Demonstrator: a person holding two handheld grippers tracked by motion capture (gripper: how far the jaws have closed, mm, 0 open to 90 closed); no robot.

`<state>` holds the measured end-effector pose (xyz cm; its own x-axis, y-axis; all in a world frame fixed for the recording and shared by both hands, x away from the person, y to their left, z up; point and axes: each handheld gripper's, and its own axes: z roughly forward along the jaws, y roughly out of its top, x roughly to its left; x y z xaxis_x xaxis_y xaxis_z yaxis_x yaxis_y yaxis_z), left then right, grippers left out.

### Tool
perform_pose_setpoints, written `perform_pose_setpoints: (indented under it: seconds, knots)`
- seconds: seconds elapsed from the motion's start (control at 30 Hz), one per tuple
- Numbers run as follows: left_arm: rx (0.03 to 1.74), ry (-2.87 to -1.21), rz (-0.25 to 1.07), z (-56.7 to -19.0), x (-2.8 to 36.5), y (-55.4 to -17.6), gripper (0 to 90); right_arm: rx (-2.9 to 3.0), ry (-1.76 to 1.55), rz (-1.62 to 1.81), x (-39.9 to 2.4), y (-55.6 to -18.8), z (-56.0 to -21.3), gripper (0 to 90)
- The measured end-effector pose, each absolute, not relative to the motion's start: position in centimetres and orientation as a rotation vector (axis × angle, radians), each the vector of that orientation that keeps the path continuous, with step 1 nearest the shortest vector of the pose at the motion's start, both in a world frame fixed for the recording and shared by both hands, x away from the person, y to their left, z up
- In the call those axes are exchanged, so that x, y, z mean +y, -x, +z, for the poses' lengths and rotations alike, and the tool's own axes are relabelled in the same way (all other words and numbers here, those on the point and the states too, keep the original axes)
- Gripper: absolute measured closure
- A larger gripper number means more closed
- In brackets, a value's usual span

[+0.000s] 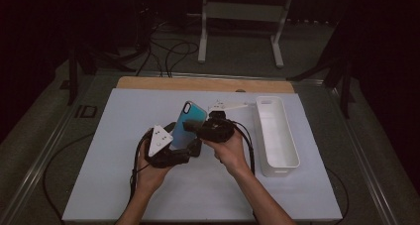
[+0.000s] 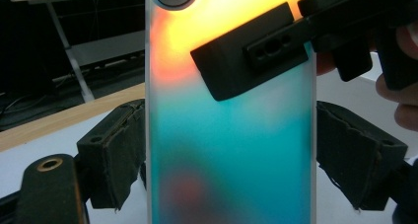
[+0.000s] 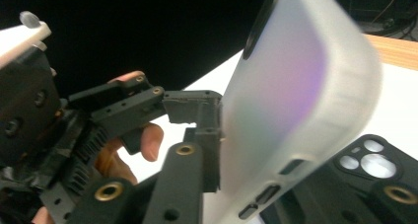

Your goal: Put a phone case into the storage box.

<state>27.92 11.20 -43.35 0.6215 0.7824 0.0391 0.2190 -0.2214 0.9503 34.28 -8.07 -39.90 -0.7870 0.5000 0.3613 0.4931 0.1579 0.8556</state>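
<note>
The phone case [image 1: 188, 124] stands upright above the middle of the white board [image 1: 114, 185], pinched at its side edges by the left gripper [image 1: 185, 148] – its lower end cut off in the left gripper view. The right gripper [image 1: 194, 128] clamps its face; a black phone [image 3: 367, 169] lies half hidden behind.

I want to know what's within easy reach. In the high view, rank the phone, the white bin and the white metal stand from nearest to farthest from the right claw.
1. Phone: at the right claw.
2. White bin: on the table, to its right.
3. White metal stand: on the floor beyond the table.
</note>
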Motion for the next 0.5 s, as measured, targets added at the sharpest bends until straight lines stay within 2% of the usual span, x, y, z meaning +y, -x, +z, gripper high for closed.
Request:
perform_pose_setpoints:
  seconds: [0.27, 0.5]
  knots:
    - [0.832, -1.787, 0.669, -43.43, 10.97, -28.0, 16.2, 2.387, -1.025, 1.756, -7.73, -34.04, -39.95, 86.6]
    - [0.842, -1.798, 0.585, -43.42, 11.4, -28.39, 15.0, 2.371, -0.998, 1.742, -7.78, -33.97, -39.85, 86.9]
